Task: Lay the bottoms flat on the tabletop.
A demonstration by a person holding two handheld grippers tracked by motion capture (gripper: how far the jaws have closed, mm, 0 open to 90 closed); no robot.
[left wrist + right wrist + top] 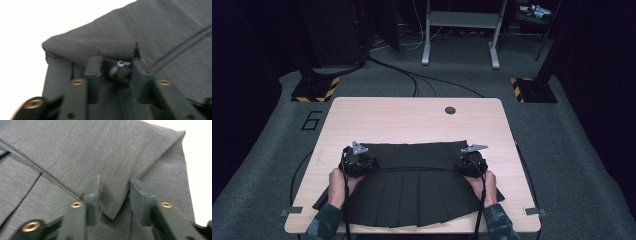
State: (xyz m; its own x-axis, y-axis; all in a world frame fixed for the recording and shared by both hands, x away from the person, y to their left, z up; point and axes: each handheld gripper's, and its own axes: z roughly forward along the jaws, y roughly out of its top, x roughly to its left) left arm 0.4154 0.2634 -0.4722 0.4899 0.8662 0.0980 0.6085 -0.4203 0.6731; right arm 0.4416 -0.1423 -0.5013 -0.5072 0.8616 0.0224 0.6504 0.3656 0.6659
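A black pleated skirt (412, 192) lies flat on the near half of the wooden table (412, 120), with its upper band folded toward me. My left gripper (361, 161) sits at the skirt's left upper corner and my right gripper (472, 161) at the right one. In the left gripper view the jaws (116, 68) stand apart around a bunched fold of skirt (105, 40) with a small zipper pull (119, 65). Seen from the right gripper, the jaws (113, 188) straddle a pointed flap of the skirt (110, 157), and a gap shows beside the right jaw.
A round cable hole (450, 110) sits near the table's far edge. Bare wood lies beyond the skirt. Cables trail from both grippers over the near edge. On the carpet behind are a metal frame (460, 30) and two striped stand bases (314, 90).
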